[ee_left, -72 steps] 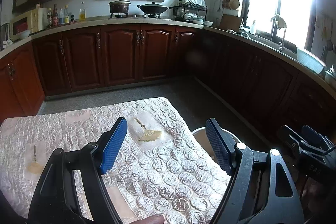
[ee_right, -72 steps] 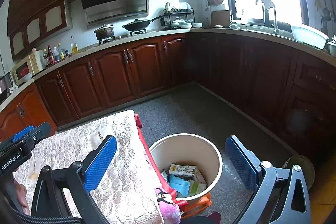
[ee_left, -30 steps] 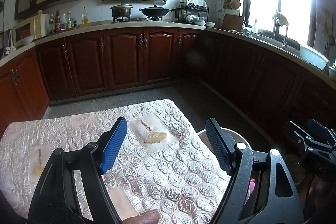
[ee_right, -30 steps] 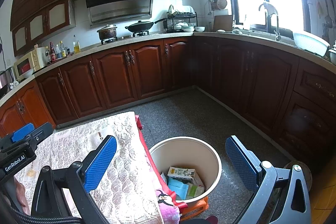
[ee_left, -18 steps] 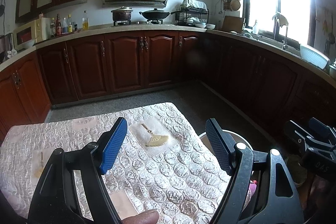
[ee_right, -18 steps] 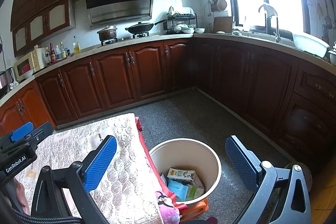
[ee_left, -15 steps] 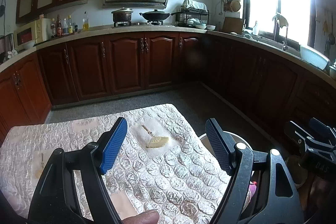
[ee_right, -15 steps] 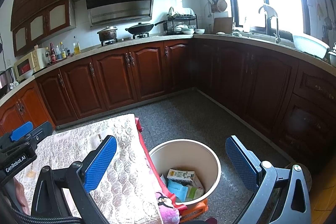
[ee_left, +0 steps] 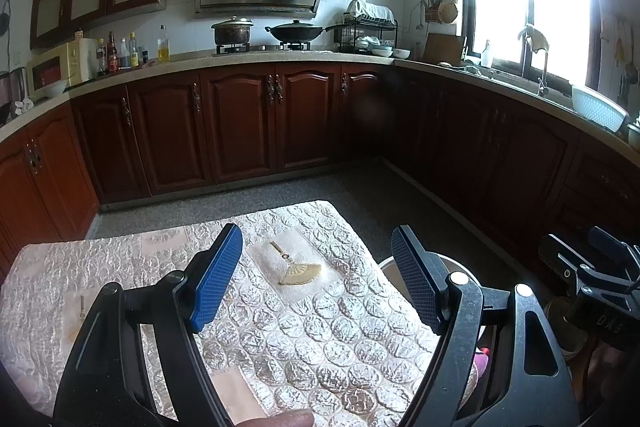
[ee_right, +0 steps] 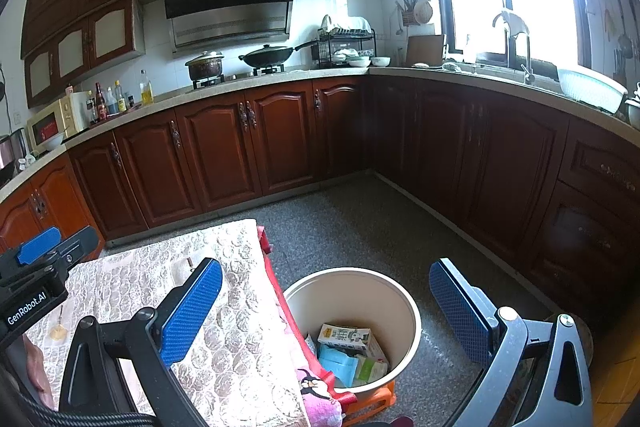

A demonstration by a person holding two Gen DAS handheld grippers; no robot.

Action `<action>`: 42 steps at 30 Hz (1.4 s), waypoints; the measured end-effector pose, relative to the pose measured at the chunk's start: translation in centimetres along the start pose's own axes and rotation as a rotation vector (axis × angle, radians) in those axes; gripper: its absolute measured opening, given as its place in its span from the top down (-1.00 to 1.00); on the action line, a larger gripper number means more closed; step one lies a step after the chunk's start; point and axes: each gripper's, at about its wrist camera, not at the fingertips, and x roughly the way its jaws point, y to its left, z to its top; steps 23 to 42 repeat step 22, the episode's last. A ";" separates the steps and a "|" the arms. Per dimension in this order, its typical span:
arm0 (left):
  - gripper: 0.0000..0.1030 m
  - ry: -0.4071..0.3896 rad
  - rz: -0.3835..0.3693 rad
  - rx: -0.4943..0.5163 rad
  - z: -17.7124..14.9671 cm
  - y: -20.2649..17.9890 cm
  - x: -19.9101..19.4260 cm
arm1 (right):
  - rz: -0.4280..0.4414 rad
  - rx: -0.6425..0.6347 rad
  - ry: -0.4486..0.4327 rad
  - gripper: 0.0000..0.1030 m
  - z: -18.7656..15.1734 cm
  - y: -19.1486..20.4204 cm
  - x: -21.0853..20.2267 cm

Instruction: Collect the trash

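three trash cartons [ee_right: 347, 337] in one bin [ee_right: 404, 301]

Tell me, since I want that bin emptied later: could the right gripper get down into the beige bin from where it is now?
Probably yes. The right gripper hangs open, empty, above the beige bin, whose mouth is uncovered. Only the cartons at the bottom lie inside; the table edge sits alongside.

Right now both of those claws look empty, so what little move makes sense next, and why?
Probably none beyond drawing back: the tablecloth shows only its printed fans, no loose litter, while cartons already lie in the bin. The left gripper and right gripper both stand open and empty, so the collecting looks finished.
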 end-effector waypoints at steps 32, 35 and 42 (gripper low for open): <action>-0.49 0.016 -0.019 0.013 -0.8 0.5 1.4 | -0.008 -0.008 0.028 -0.99 -0.2 -0.3 1.1; -0.49 0.016 -0.019 0.013 -0.8 0.5 1.4 | -0.008 -0.008 0.028 -0.99 -0.2 -0.3 1.1; -0.49 0.016 -0.019 0.013 -0.8 0.5 1.4 | -0.008 -0.008 0.028 -0.99 -0.2 -0.3 1.1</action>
